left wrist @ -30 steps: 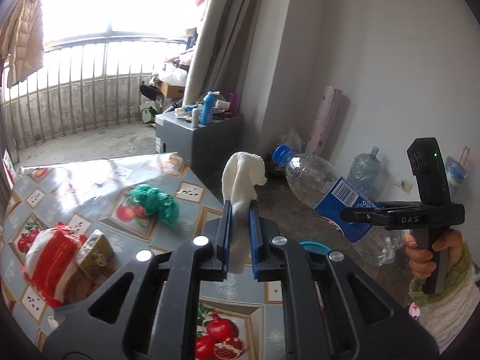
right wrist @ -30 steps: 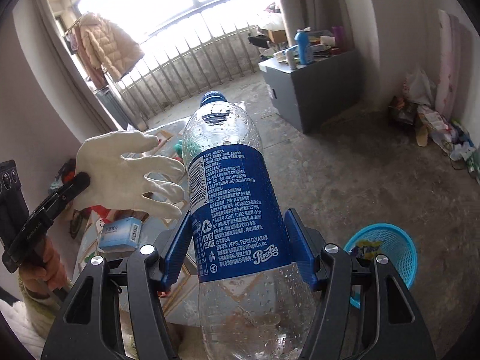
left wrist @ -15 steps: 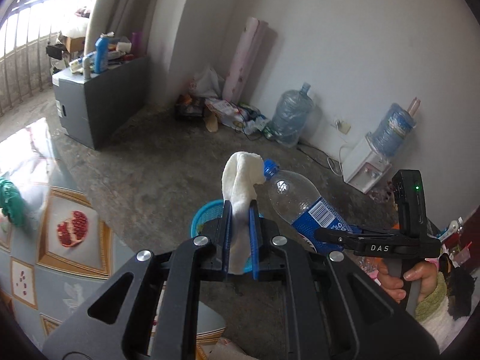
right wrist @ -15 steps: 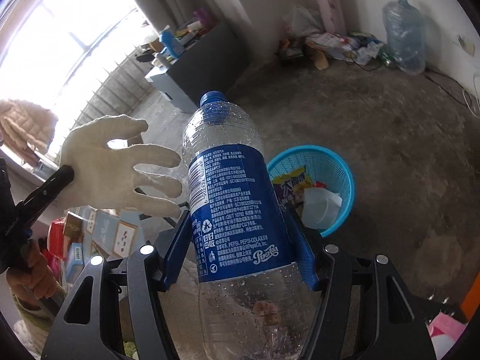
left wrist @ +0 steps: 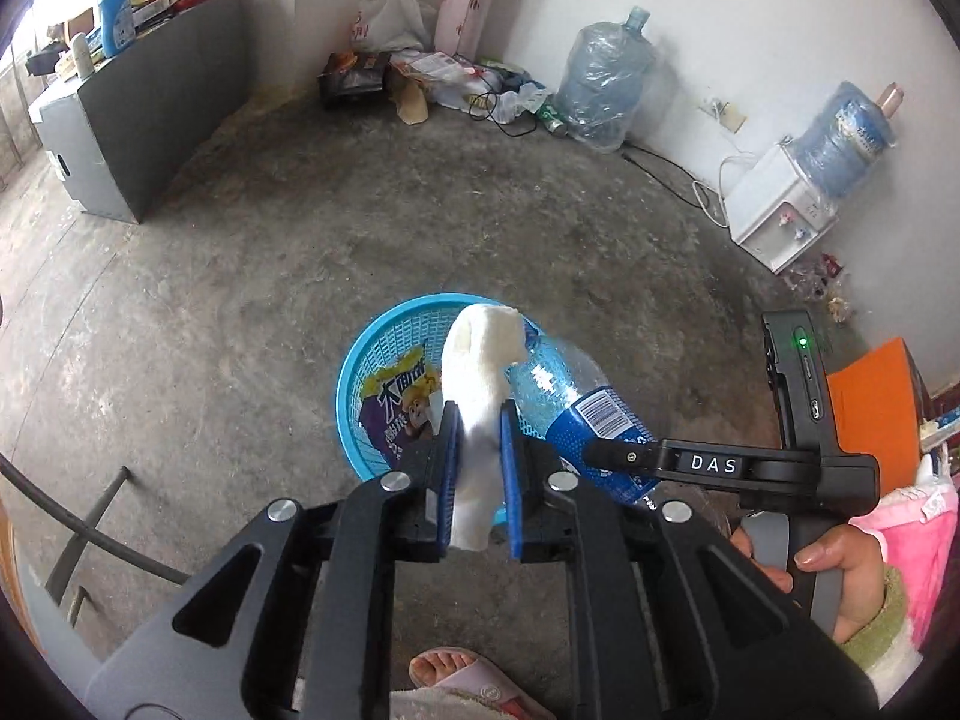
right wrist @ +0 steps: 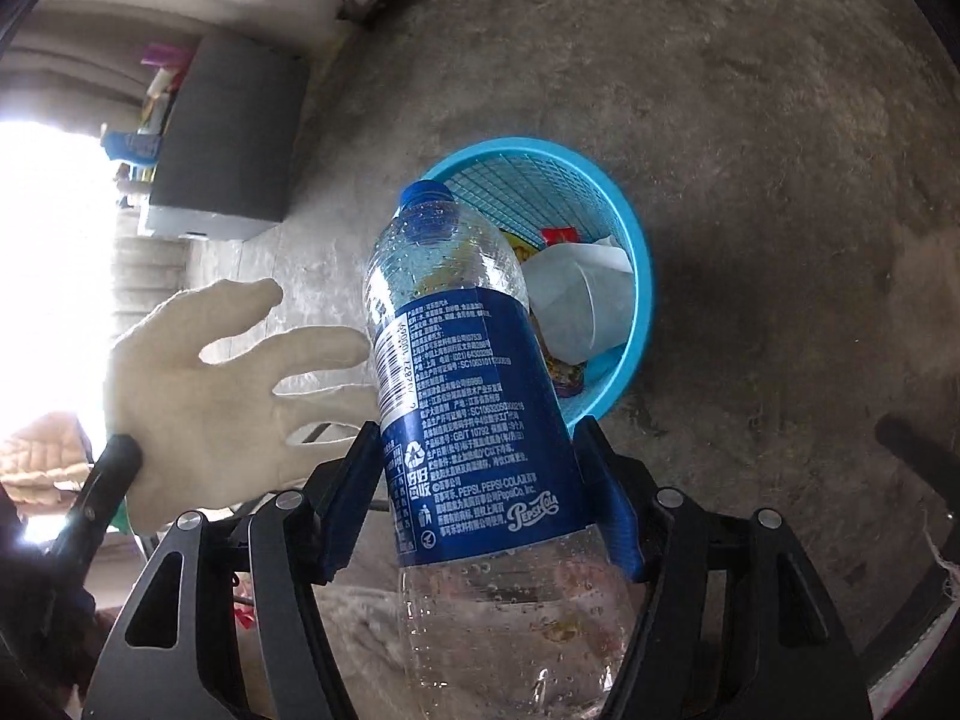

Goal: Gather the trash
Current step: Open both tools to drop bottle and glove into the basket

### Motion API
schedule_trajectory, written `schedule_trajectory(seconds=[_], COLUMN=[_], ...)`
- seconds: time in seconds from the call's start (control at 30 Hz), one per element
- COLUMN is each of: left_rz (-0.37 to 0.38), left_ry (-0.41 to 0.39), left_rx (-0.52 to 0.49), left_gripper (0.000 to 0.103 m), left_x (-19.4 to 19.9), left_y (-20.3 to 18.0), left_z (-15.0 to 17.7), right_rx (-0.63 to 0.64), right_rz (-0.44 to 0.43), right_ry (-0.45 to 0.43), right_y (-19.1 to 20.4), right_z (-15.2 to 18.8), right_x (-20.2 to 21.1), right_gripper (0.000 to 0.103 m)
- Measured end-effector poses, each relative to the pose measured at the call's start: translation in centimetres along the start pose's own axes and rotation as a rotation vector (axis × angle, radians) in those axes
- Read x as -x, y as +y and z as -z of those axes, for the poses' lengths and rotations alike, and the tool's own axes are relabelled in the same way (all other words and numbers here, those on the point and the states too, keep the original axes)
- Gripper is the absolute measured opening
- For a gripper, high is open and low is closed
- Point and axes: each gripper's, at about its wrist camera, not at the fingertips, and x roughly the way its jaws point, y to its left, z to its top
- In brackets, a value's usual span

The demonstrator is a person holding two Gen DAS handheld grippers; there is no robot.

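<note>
My left gripper (left wrist: pixel 477 414) is shut on a white glove (left wrist: pixel 480 384), held above the near rim of a blue plastic basket (left wrist: pixel 384 348) on the floor. The glove also shows in the right wrist view (right wrist: pixel 198 396), fingers spread. My right gripper (right wrist: pixel 480 468) is shut on an empty Pepsi bottle (right wrist: pixel 474 420) with a blue label, its blue cap pointing at the basket (right wrist: pixel 636 252). The bottle also shows in the left wrist view (left wrist: pixel 576 402), right of the glove. The basket holds a purple snack wrapper (left wrist: pixel 396 402) and a crumpled clear container (right wrist: pixel 582 300).
Bare concrete floor surrounds the basket. A grey cabinet (left wrist: pixel 132 114) stands far left. Bags and litter (left wrist: pixel 432 72) lie along the back wall with a water jug (left wrist: pixel 600 84). A white water dispenser (left wrist: pixel 780 210) stands right. My sandalled foot (left wrist: pixel 468 684) is below.
Both grippers have swung away from the table and tilted down toward the floor. The blue basket is now close beneath the glove and the bottle. Both grips are unchanged.
</note>
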Motion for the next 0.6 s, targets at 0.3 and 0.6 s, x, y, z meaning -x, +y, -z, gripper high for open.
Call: schedule_trajectory(seconds=[0.3, 0.6], left_rz=[-0.038, -0.045], left_ry=[-0.072, -0.155], left_rx=[0.044, 0.062], left_gripper=[0.039, 0.040], left_x=[-0.1, 7.2], left_y=[1.2, 1.7], left_z=[-1.2, 0.6], right_rx=[-0.121, -0.019], right_rz=[-0.066, -0.006], right_ry=[-0.032, -0.151], right_y=[-1.3, -0.7], right_z=[-3.0, -0.4], right_x=[-3.4, 1.5], right_gripper=[0.067, 0.067])
